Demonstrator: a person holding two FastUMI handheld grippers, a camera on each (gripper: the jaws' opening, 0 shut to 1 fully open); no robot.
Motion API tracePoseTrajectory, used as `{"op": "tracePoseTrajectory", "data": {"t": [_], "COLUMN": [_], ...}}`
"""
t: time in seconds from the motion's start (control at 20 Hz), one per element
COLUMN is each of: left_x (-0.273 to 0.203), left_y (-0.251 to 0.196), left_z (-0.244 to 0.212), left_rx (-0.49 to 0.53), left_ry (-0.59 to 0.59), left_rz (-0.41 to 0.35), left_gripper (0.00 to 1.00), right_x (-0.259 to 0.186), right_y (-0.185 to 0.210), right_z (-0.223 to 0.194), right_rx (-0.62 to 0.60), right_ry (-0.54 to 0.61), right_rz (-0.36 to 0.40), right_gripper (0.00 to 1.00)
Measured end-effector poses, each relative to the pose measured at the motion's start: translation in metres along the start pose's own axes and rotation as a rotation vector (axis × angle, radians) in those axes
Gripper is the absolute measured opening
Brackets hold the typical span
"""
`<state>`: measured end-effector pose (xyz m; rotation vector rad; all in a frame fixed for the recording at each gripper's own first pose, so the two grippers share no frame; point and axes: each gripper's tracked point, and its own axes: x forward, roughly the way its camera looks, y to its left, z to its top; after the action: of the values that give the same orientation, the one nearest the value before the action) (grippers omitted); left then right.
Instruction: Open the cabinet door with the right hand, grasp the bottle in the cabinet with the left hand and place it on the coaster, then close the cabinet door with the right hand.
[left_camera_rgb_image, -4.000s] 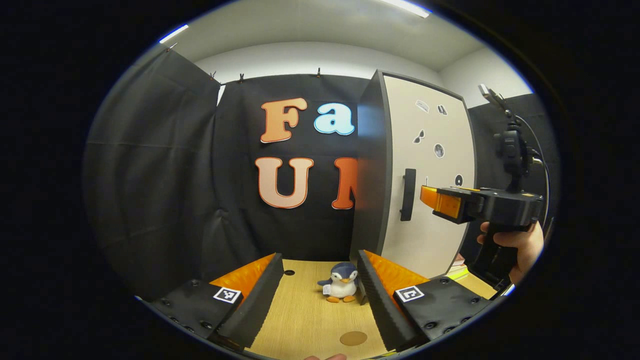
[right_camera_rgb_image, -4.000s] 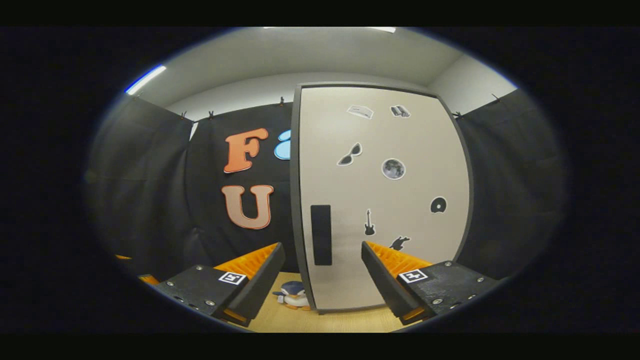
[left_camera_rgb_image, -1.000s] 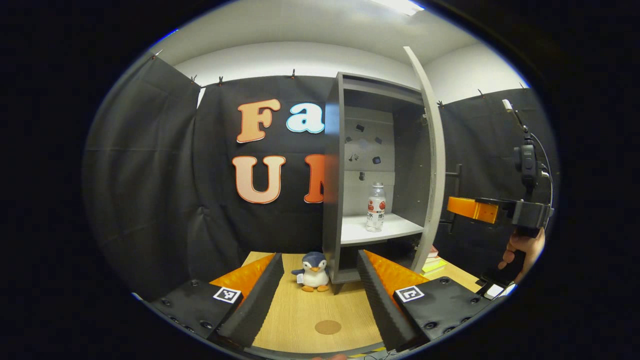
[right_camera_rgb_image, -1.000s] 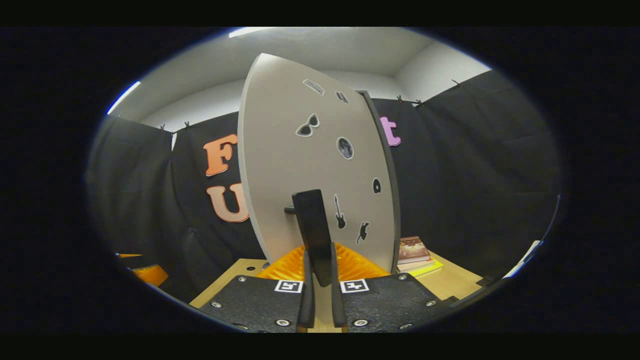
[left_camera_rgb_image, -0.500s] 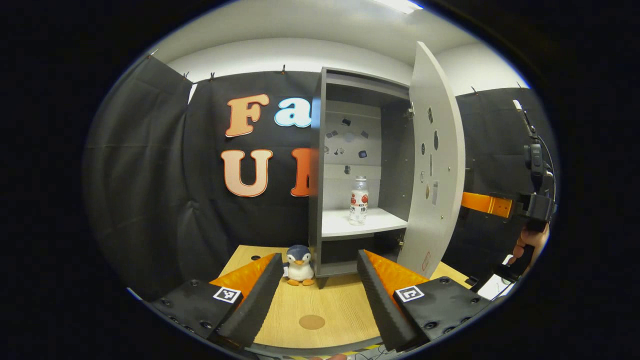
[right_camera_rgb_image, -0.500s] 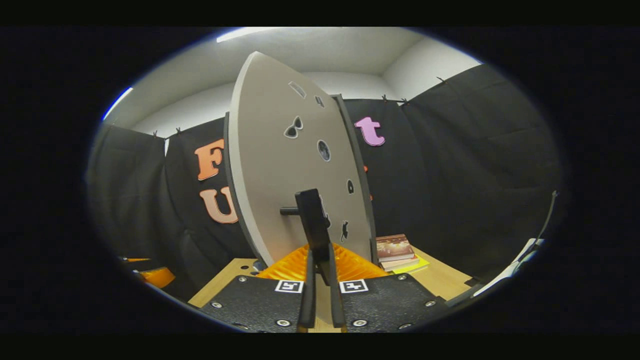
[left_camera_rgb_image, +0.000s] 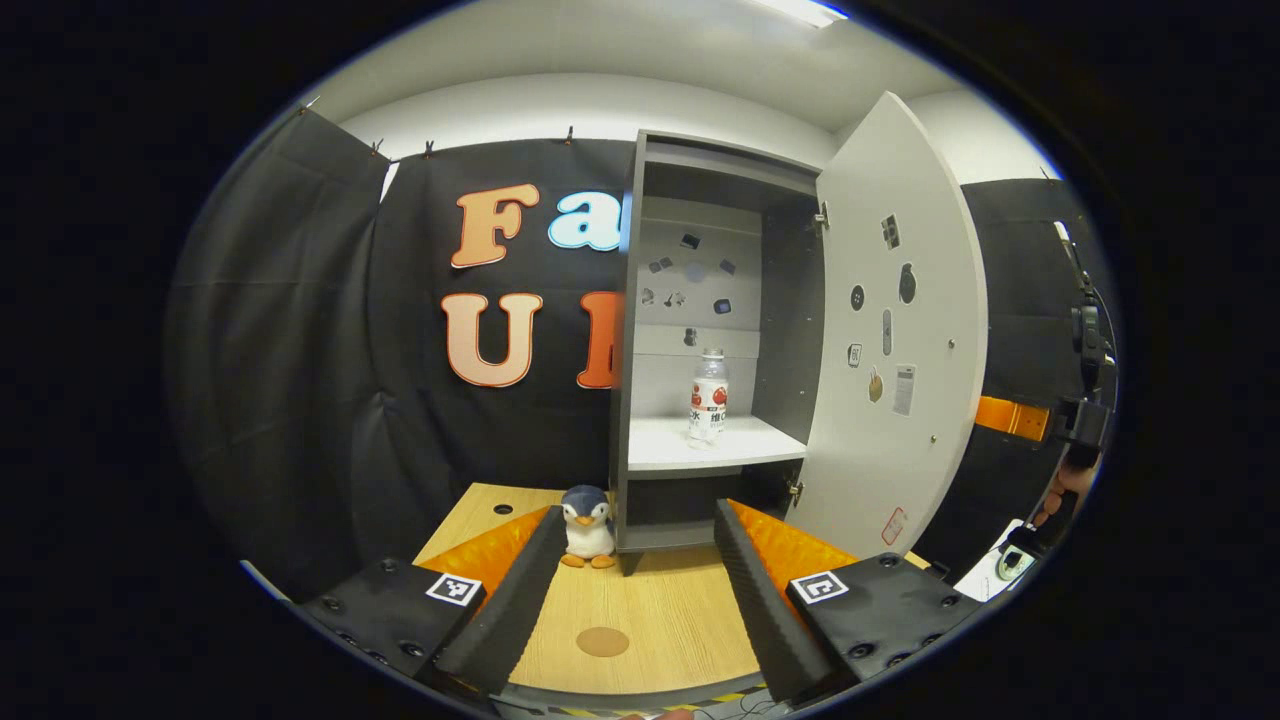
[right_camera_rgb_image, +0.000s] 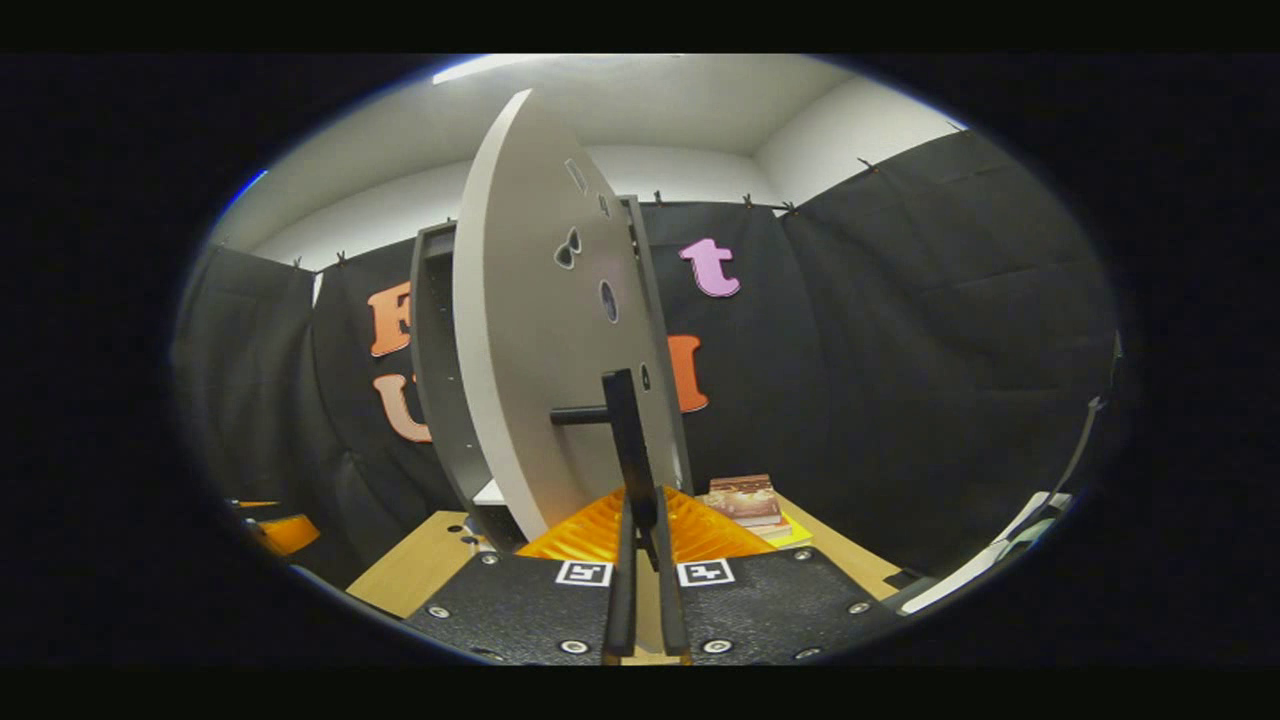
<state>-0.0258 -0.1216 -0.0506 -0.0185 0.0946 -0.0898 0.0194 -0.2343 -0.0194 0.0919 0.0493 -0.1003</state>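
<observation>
In the left gripper view, the left gripper (left_camera_rgb_image: 632, 575) stood with fingers spread wide; a penguin toy (left_camera_rgb_image: 587, 527) sat by its left finger, the coaster (left_camera_rgb_image: 602, 641) lay between them, and the bottle (left_camera_rgb_image: 707, 396) stood upright on the cabinet (left_camera_rgb_image: 630, 330) shelf ahead. The right gripper (right_camera_rgb_image: 641, 540) clamped the handle (right_camera_rgb_image: 627, 450) of the wide-swung cabinet door (right_camera_rgb_image: 520, 340).

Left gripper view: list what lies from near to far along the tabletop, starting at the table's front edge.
Coaster → penguin → cabinet, with the bottle on its shelf.
</observation>
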Motion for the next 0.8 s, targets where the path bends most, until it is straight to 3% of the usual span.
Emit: {"op": "tracePoseTrajectory", "data": {"t": [0.2,0.3,0.35,0.4,0.45,0.5,0.7,0.8], "left_x": [0.0,0.001,0.002,0.003,0.003,0.003,0.002,0.0], "left_y": [-0.011,-0.014,-0.016,-0.017,-0.019,-0.02,-0.021,-0.021], "left_z": [-0.001,-0.003,-0.004,-0.003,-0.004,-0.004,-0.004,-0.004], "left_rx": [-0.004,0.0,0.0,0.0,-0.002,-0.004,-0.001,-0.001], "left_ry": [0.002,0.006,0.008,0.01,0.012,0.014,0.011,0.008], "left_rz": [0.007,0.014,0.018,0.02,0.022,0.022,0.029,0.03], "left_gripper": [0.96,0.96,0.96,0.96,0.96,0.96,0.99,0.94], "right_x": [0.005,0.008,0.009,0.009,0.01,0.009,0.011,0.012], "right_y": [-0.031,-0.041,-0.045,-0.052,-0.057,-0.062,-0.076,-0.08], "right_z": [0.001,0.003,0.004,0.004,0.004,0.004,0.006,0.006], "right_rx": [0.028,0.025,0.022,0.028,0.028,0.028,0.031,0.02], "right_ry": [0.009,0.007,0.005,0.009,0.01,0.009,0.012,0.009], "right_rz": [0.015,0.027,0.034,0.044,0.055,0.065,0.095,0.106], "right_gripper": [0.06,0.12,0.02,0.06,0.0,0.05,0.05,0.05]}}
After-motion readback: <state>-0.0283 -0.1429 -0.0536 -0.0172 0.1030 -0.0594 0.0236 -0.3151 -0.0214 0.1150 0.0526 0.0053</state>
